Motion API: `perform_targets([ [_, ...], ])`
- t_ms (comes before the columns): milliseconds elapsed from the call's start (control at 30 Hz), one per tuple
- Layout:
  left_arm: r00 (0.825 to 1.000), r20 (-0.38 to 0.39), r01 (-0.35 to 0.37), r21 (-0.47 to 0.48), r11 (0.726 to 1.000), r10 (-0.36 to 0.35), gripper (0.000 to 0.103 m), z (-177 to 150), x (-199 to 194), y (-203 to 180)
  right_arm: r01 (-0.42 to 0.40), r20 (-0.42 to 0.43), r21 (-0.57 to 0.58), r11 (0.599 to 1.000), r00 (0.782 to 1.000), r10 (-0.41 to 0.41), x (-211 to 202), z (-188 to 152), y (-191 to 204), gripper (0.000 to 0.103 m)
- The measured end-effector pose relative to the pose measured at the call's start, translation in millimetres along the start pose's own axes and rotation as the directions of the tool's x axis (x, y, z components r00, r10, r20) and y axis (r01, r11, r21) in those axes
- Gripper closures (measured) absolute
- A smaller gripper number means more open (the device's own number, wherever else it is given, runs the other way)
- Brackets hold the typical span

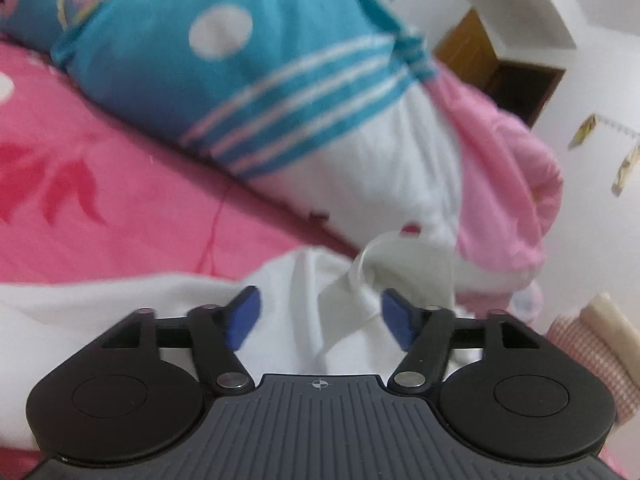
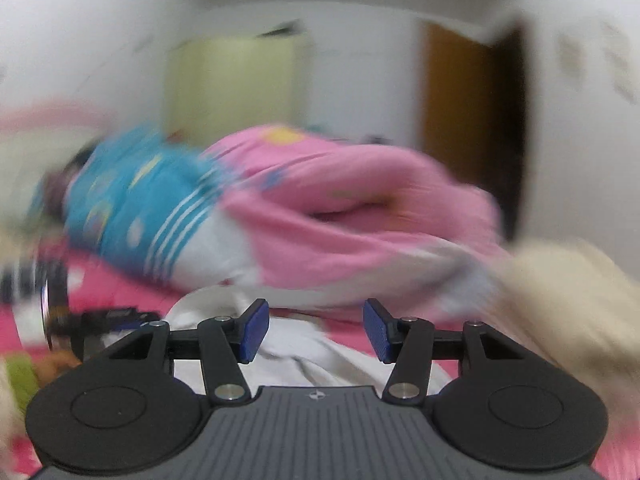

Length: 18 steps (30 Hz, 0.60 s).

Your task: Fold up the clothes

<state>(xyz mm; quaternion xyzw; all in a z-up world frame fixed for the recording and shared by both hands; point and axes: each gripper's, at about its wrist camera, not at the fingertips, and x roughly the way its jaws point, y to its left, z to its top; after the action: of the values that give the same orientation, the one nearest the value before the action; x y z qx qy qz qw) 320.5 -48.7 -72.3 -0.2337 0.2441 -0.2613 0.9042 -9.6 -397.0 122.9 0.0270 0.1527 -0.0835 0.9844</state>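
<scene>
I get soft, even indoor light with no glare and only faint shadows under my fingers. My left wrist view is fairly sharp near the fingers [image 1: 244, 322], while the blue cushion [image 1: 200, 60] beyond goes soft. My right wrist view is smeared by motion blur: the pink cover [image 2: 360, 220] and brown door [image 2: 460, 120] streak. Fisheye bends both frames, with dark corners.

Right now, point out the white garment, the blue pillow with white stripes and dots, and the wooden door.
white garment [image 1: 304, 312], left wrist view, on the crumpled fold between the tongs.
blue pillow [image 1: 168, 68], left wrist view, on its blue face beside the white dot.
wooden door [image 2: 460, 96], right wrist view, on the brown panel.
</scene>
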Motion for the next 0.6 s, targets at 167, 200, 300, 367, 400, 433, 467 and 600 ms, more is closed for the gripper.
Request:
perform_targets([
  [167,0.998,-0.063,-0.002,0.042,0.999,0.005,0.032,5,-50,-33,0.086,-0.076,0.331,0.940,0.995,-0.064,-83,-51,-76,0.040],
  [200,0.995,-0.098,0.001,0.070,0.998,0.006,0.032,0,-64,-42,0.093,-0.099,0.395,0.914,0.993,-0.059,-91,-66,-89,0.040],
  [300,0.971,-0.240,0.016,0.114,0.993,0.012,0.030,-23,-105,-59,0.090,-0.180,0.611,0.787,0.983,0.027,-91,-117,-121,0.040],
  [367,0.939,-0.343,0.043,0.087,0.995,-0.011,0.030,-43,-131,-64,0.093,-0.224,0.731,0.676,0.969,0.109,-81,-154,-136,0.040],
  [400,0.923,-0.384,0.053,0.066,0.996,-0.023,0.030,-52,-145,-65,0.093,-0.233,0.764,0.639,0.963,0.139,-77,-167,-140,0.040],
  [433,0.908,-0.417,0.057,0.048,0.997,-0.032,0.030,-61,-158,-67,0.084,-0.231,0.782,0.618,0.959,0.163,-74,-176,-139,0.039],
  [467,0.899,-0.438,0.052,0.032,0.998,-0.032,0.030,-69,-172,-68,0.076,-0.229,0.800,0.596,0.955,0.187,-71,-186,-139,0.039],
  [600,0.878,-0.477,0.019,-0.033,0.999,-0.032,0.030,-97,-212,-66,0.031,-0.206,0.832,0.553,0.944,0.257,-67,-205,-133,0.039],
])
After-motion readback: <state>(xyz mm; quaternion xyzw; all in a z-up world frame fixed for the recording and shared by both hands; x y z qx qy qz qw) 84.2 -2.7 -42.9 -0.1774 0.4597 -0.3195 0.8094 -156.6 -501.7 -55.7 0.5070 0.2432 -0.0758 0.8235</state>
